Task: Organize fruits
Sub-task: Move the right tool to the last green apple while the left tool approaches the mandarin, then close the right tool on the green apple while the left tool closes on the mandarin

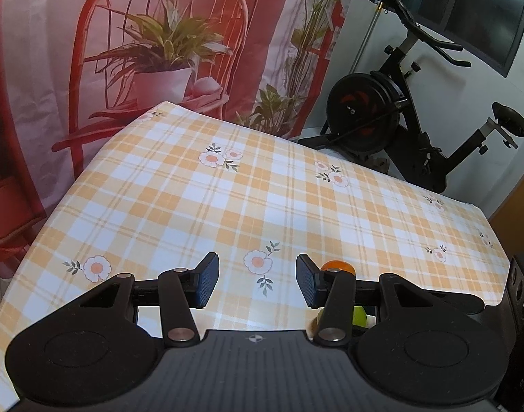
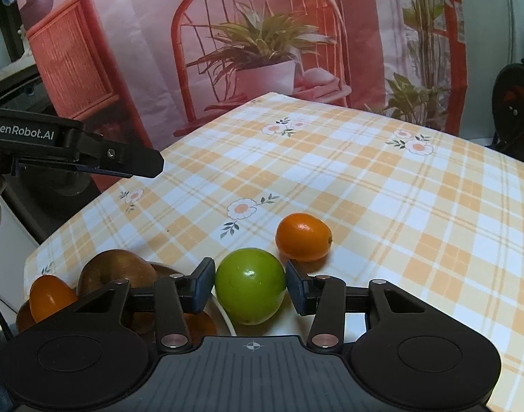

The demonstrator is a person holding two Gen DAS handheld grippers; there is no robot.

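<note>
Green fruit (image 2: 250,285) sits pinched in the right hand-held gripper (image 2: 250,286), an orange (image 2: 303,237) at one o'clock; next, lift; left hand-held gripper (image 1: 257,281) spread, empty.

A round, glossy green fruit (image 2: 250,286) sits on the checked counter near its front edge, squarely between the gripper pads. Just behind it, slightly right, an oval orange fruit (image 2: 303,237) lies on its side. Toward the front left corner, a brown fruit (image 2: 116,269) and a second small orange one (image 2: 49,297) are piled together, touching.
</note>
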